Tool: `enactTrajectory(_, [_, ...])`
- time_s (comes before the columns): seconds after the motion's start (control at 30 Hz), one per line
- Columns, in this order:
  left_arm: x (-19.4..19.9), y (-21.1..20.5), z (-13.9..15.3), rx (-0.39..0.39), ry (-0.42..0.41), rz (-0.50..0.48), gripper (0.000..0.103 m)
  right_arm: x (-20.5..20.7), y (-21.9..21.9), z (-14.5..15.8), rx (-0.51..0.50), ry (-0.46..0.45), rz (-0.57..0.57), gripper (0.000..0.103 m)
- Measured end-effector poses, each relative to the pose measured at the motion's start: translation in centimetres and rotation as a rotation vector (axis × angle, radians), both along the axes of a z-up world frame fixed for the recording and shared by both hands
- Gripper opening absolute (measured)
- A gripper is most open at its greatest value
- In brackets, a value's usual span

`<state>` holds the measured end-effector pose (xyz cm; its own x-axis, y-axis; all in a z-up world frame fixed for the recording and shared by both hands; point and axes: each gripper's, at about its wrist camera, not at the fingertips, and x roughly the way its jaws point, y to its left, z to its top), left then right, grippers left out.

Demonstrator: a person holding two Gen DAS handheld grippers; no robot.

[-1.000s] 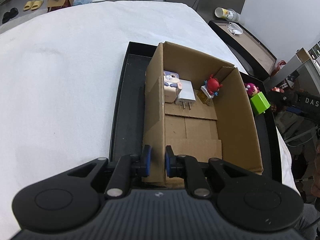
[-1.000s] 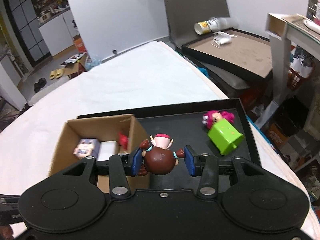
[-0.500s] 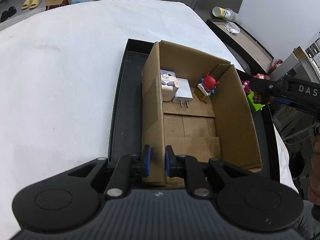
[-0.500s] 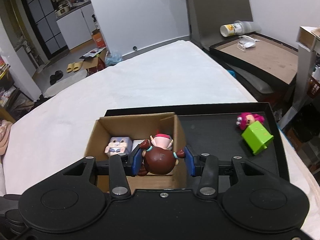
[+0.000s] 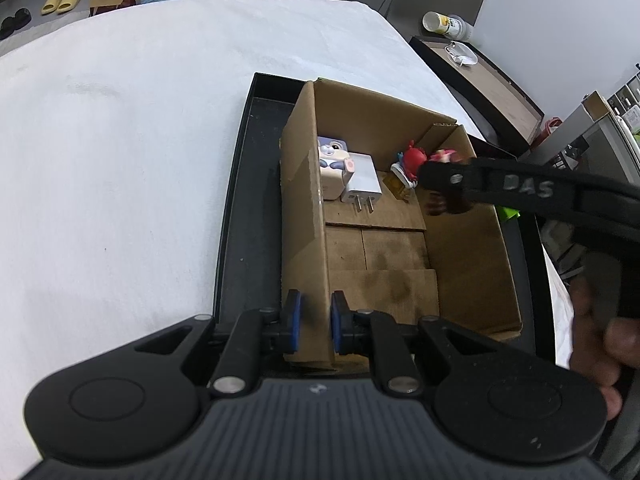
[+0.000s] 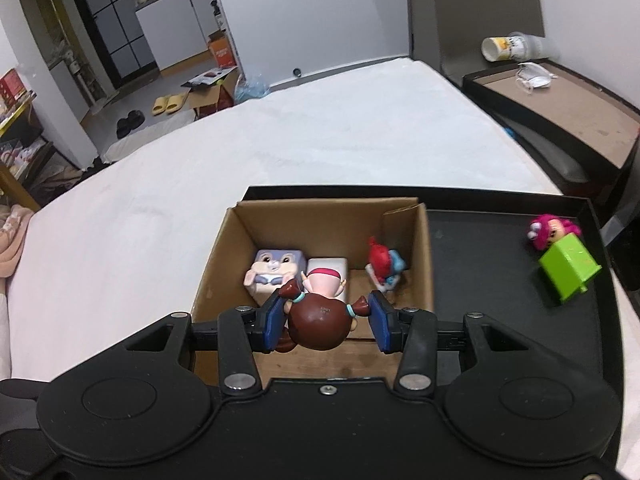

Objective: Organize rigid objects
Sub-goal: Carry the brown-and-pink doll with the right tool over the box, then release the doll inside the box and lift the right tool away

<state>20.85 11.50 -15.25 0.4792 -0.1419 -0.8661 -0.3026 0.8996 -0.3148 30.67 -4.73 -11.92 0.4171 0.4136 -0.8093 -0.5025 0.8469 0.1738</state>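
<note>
A cardboard box (image 5: 304, 208) (image 6: 424, 256) stands on a black tray (image 5: 248, 216) (image 6: 480, 264). Inside lie a rabbit cube (image 5: 331, 168) (image 6: 276, 268), a white charger (image 5: 362, 180) (image 6: 328, 265) and a red figurine (image 5: 412, 160) (image 6: 382, 260). My left gripper (image 5: 313, 322) is shut on the box's near left wall. My right gripper (image 6: 325, 322) is shut on a brown-haired doll (image 6: 320, 320) and holds it over the box's inside; the right gripper also shows in the left wrist view (image 5: 448, 196).
A pink-haired figure (image 6: 550, 230) and a green block (image 6: 568, 268) lie on the tray right of the box. White cloth (image 5: 120, 160) covers the table. A second tray (image 6: 560, 96) with a cup and a mask stands at the far right.
My right gripper has carried the doll leftward from over the tray to over the box. My left gripper keeps its hold on the box wall.
</note>
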Motion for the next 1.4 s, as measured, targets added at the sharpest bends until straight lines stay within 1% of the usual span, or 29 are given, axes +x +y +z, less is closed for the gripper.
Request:
enactTrajectory(0.37, [0.4, 0.5, -0.3, -0.023, 0.001, -0.004, 0.014, 0.0, 2.3, -2.9, -0.037, 0.072, 0.024, 0.043])
enactTrajectory(0.57, [0.4, 0.7, -0.4, -0.032, 0.003, 0.000, 0.014, -0.1, 3.3, -3.8, -0.042, 0.097, 0.022, 0.043])
enactTrajectory(0.67, [0.4, 0.9, -0.4, -0.035, 0.004, 0.003, 0.014, 0.0, 3.5, -4.1, -0.034, 0.115, 0.010, 0.044])
enactTrajectory(0.77, [0.3, 0.8, -0.3, -0.033, 0.004, 0.005, 0.014, 0.2, 3.5, -4.4, -0.004, 0.129, 0.007, 0.045])
enactTrajectory(0.87, [0.3, 0.7, -0.2, -0.027, 0.005, 0.005, 0.014, 0.2, 3.2, -4.7, -0.001, 0.153, 0.002, 0.045])
enactTrajectory(1.03, [0.4, 0.5, -0.2, -0.020, 0.009, 0.007, 0.014, -0.2, 1.7, -3.6, 0.014, 0.142, -0.004, 0.045])
enactTrajectory(1.17, [0.6, 0.3, -0.3, -0.003, 0.017, 0.007, 0.014, -0.5, 0.0, -1.7, 0.025, 0.106, 0.004, 0.047])
enactTrajectory(1.4, [0.7, -0.3, 0.0, 0.058, 0.017, -0.005, 0.016, -0.8, -4.2, 1.8, 0.062, 0.027, -0.033, 0.068])
